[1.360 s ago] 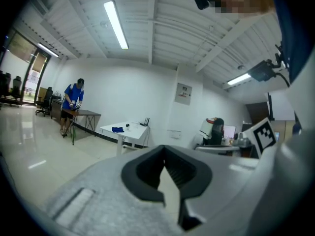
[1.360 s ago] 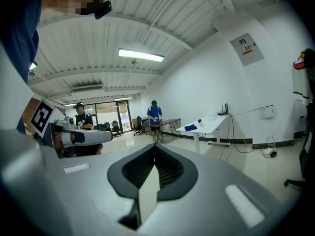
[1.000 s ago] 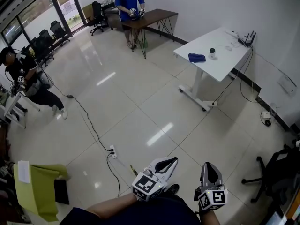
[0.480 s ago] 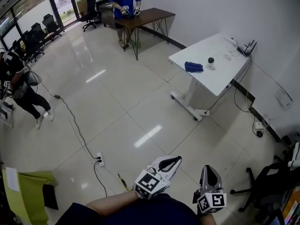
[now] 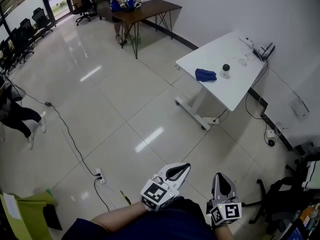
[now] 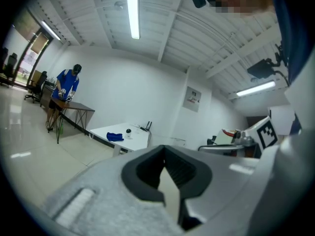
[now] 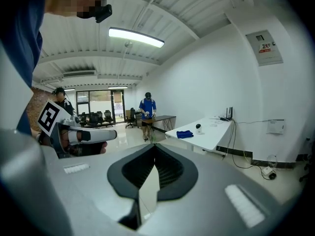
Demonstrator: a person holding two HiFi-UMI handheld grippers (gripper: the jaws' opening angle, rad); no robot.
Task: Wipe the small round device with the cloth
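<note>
moved nearer the table [image 5: 235,91] than a second ago. carrying left gripper [image 5: 184,169] and right gripper [image 5: 222,178] shut, empty. well apart from device [image 5: 226,68], sitting just right of cloth [image 5: 205,74], far right. might shove cloth with closed jaws, toppling device.

White table [image 5: 241,78], brown desk [image 5: 152,6], floor power strip [image 5: 99,175]
</note>
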